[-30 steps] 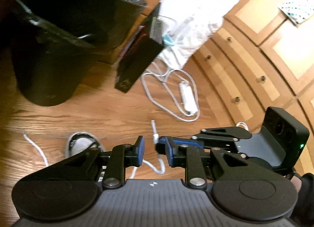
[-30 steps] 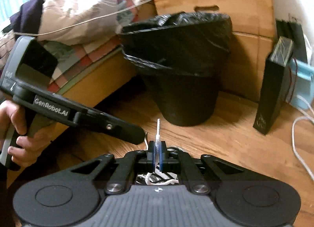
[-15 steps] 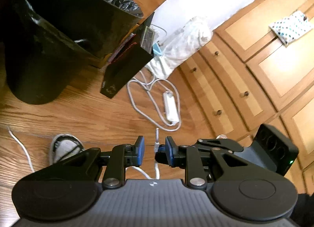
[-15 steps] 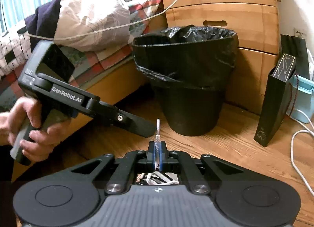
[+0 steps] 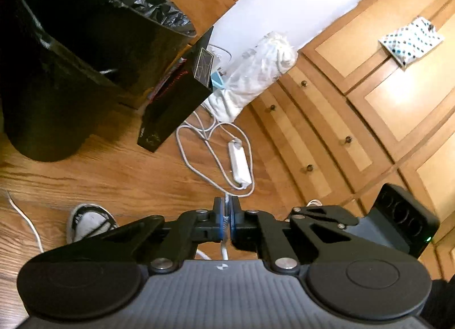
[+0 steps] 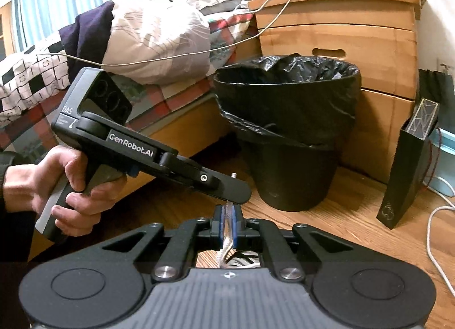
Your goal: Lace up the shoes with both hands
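In the left wrist view my left gripper is shut on a white shoelace that runs up between its blue pads. Low on the left, a black-and-white shoe sits on the wood floor. In the right wrist view my right gripper has the same lace between its pads. Its jaws are opening, with a small gap on each side of the lace. A hand holds the left gripper, whose tip sits just above the right jaws, over the lace end. The shoe shows below the jaws.
A black lined trash bin stands close ahead, with a wooden nightstand behind it. A black paper bag, a white charger with its cable, a bed on the left and wooden drawers ring the floor space.
The left jaws, apart before, have closed on the lace just above the right jaws. The right jaws, tight on the lace before, have parted a little. Both views have tipped upward.
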Demonstrator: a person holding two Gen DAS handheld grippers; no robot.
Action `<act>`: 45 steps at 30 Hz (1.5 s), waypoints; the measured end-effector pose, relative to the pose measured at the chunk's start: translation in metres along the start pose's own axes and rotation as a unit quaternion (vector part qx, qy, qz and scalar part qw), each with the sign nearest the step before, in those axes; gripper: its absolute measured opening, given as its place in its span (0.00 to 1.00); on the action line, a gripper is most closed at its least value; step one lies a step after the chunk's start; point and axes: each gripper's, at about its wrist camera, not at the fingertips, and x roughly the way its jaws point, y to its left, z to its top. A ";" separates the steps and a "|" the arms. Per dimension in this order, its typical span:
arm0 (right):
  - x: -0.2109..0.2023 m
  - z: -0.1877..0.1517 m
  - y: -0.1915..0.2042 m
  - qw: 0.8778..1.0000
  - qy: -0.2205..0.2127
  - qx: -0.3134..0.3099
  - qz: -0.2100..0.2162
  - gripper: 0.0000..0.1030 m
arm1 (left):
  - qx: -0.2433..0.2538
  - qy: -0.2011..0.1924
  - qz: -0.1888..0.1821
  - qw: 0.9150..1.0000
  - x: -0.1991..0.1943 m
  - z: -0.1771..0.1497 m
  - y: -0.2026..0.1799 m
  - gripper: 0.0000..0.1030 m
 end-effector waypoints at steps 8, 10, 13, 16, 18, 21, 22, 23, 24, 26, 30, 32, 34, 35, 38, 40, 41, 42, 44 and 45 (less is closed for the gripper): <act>-0.014 0.005 -0.015 0.999 -0.027 0.034 -0.009 0.14 | 0.175 0.026 0.105 0.978 0.013 -0.013 -0.040 0.04; -0.016 0.007 -0.018 0.998 -0.035 0.057 0.000 0.14 | 0.202 0.030 0.103 0.974 0.017 -0.020 -0.050 0.04; -0.014 0.008 -0.014 0.998 -0.033 0.048 0.001 0.14 | 0.228 0.034 0.095 0.968 0.021 -0.026 -0.061 0.04; -0.012 0.007 -0.014 0.998 -0.029 0.057 0.014 0.14 | 0.228 0.031 0.091 0.969 0.020 -0.027 -0.063 0.04; -0.013 0.007 -0.013 0.998 -0.031 0.059 0.016 0.14 | 0.223 0.028 0.087 0.970 0.018 -0.026 -0.062 0.04; -0.012 0.006 -0.014 0.997 -0.031 0.062 0.015 0.17 | 0.224 0.023 0.081 0.971 0.017 -0.026 -0.064 0.04; -0.012 0.006 -0.015 0.997 -0.032 0.065 0.015 0.17 | 0.225 0.024 0.077 0.971 0.017 -0.026 -0.064 0.04; -0.012 0.006 -0.016 0.997 -0.033 0.071 0.017 0.17 | 0.226 0.023 0.075 0.971 0.016 -0.026 -0.065 0.05; -0.012 0.006 -0.017 0.996 -0.034 0.076 0.021 0.17 | 0.227 0.022 0.073 0.971 0.016 -0.026 -0.065 0.05; -0.013 0.006 -0.018 0.996 -0.037 0.077 0.025 0.17 | 0.227 0.021 0.066 0.971 0.016 -0.026 -0.066 0.05; -0.014 0.005 -0.020 0.995 -0.041 0.085 0.027 0.11 | 0.222 0.012 0.056 0.973 0.013 -0.025 -0.067 0.05; -0.014 0.006 -0.022 0.994 -0.038 0.094 0.028 0.04 | 0.217 0.009 0.053 0.975 0.012 -0.024 -0.066 0.05; -0.014 0.007 -0.023 0.994 -0.036 0.099 0.030 0.04 | 0.215 0.007 0.051 0.975 0.012 -0.024 -0.066 0.05; -0.014 0.008 -0.023 0.994 -0.036 0.100 0.029 0.04 | 0.215 0.006 0.051 0.975 0.012 -0.024 -0.066 0.05; -0.015 0.009 -0.023 0.994 -0.039 0.102 0.027 0.04 | 0.210 0.001 0.048 0.977 0.010 -0.023 -0.064 0.05; -0.016 0.010 -0.023 0.993 -0.044 0.103 0.027 0.03 | 0.196 -0.005 0.045 0.980 0.009 -0.021 -0.062 0.07; -0.017 0.011 -0.023 0.993 -0.046 0.106 0.028 0.03 | 0.190 -0.006 0.042 0.981 0.008 -0.020 -0.061 0.09; -0.018 0.011 -0.023 0.993 -0.048 0.107 0.029 0.03 | 0.186 -0.006 0.041 0.982 0.008 -0.019 -0.060 0.10; -0.019 0.012 -0.023 0.993 -0.052 0.106 0.029 0.03 | 0.185 -0.006 0.040 0.982 0.008 -0.019 -0.060 0.10; -0.020 0.013 -0.022 0.993 -0.054 0.105 0.028 0.03 | 0.185 -0.004 0.037 0.982 0.009 -0.020 -0.059 0.11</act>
